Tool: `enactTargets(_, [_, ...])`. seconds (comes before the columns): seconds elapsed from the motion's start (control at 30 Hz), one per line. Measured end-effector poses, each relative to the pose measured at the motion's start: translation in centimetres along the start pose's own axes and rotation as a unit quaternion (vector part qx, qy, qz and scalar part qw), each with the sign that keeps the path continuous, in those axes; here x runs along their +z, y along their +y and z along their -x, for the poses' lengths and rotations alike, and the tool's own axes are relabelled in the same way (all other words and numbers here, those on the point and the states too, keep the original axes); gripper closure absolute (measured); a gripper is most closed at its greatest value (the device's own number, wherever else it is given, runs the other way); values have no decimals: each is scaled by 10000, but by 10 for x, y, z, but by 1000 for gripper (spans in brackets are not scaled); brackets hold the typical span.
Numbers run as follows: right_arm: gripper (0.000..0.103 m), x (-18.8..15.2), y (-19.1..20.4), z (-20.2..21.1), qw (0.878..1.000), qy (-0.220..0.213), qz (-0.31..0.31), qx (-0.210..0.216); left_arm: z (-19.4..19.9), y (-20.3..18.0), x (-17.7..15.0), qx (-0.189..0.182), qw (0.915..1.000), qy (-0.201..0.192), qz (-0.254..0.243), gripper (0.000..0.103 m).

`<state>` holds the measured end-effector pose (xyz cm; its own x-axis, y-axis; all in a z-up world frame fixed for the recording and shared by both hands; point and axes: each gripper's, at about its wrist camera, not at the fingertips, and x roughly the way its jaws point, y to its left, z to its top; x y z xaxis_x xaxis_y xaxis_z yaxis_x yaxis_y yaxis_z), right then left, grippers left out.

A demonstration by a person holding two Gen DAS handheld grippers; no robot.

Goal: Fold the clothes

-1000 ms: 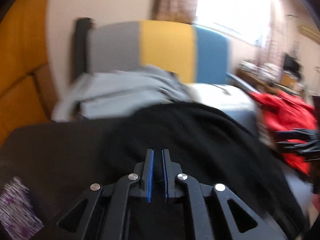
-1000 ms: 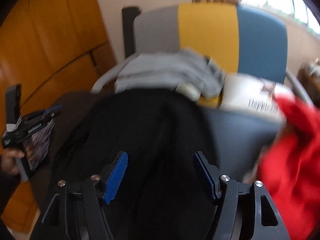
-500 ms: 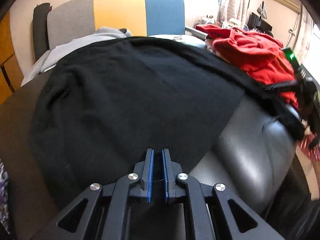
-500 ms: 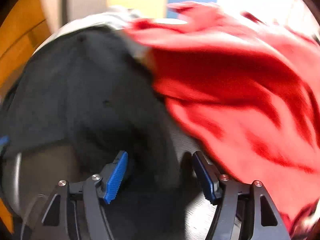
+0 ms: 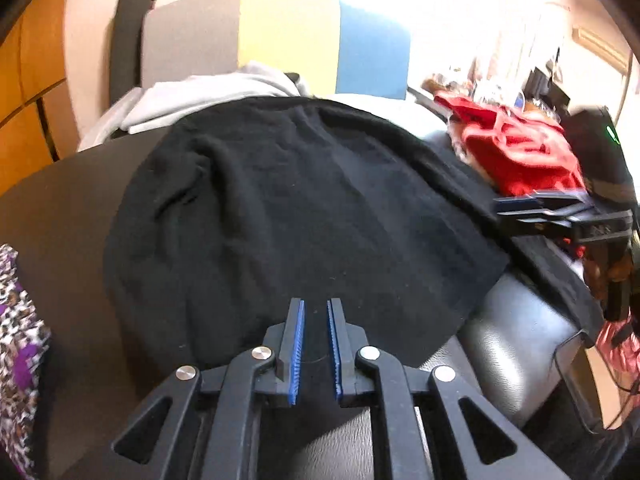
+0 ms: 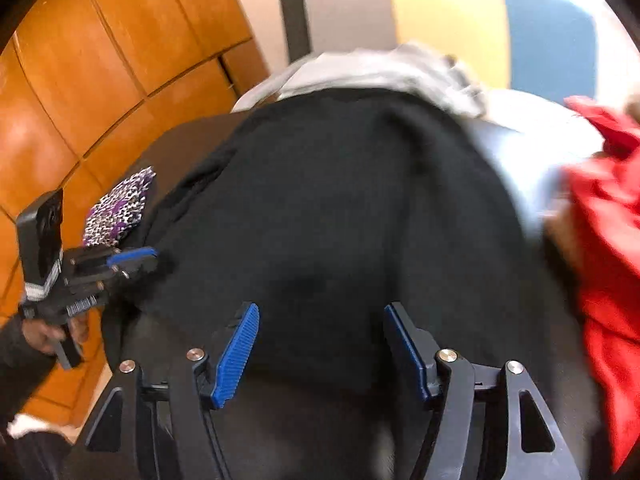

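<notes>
A black garment [image 5: 288, 208] lies spread flat over a dark leather seat [image 5: 516, 332]. My left gripper [image 5: 316, 306] hovers over its near hem, pads a narrow slit apart, and I see no cloth between them. From the right wrist view the left gripper [image 6: 138, 258] sits at the garment's left edge, held by a hand [image 6: 48, 332]. My right gripper [image 6: 320, 312] stands wide open above the black garment [image 6: 340, 208], nothing pinched. The left wrist view shows the right gripper [image 5: 516, 210] at the garment's right side, over a sleeve that trails off the seat.
A red garment [image 5: 516, 152] is heaped at the right and a grey garment [image 5: 208, 92] lies behind, against a grey, yellow and blue chair back [image 5: 288, 36]. A purple leopard-print cloth [image 5: 20, 340] lies left. Orange wooden panels [image 6: 100, 60] stand close on the left.
The right wrist view has swung from the red garment back over the black one. The left view has drawn back a little. The black garment, bunched a second ago, now lies spread.
</notes>
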<state>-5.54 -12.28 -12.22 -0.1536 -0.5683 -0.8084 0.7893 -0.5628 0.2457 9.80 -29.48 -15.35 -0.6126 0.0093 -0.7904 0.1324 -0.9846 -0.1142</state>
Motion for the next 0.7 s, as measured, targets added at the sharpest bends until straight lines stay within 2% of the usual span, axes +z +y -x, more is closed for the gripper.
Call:
enactTargets(0.1, [38,-18,-9,-20,9981,453,22,-412,-7,-1,-15,177,9996,124,-184,92])
enactTargets(0.17, [38,-45,-7,-6,9964,488,204,-664,-1,2,-22,198,9995,186,-171,91])
enactTargets(0.33, [38,-102,-23,37,9956,461,-376,-729,5,10,-29,240,9996,88,-112,89])
enactTargets(0.37, [38,-108,-20,41,9952,517,-318,-765,4,10,-26,237,9996,122,-80,89])
enactTargets(0.43, [37,-118,-11,46,9943,604,-91,-870,8,14,-24,122,9997,149,127,89])
enactTargets(0.5, [35,-121,-5,46,9928,656,100,-992,28,24,-28,-219,9982,26,558,89])
enactTargets(0.6, [35,-115,-3,52,9894,751,-17,-1242,76,56,-49,-107,9920,-346,1211,88])
enactTargets(0.63, [35,-113,-2,58,9903,633,-105,-1235,93,69,-60,-78,9879,-420,1493,87])
enactTargets(0.7, [35,-107,3,75,9951,237,-275,-922,122,92,-83,-2,9789,-531,1972,85])
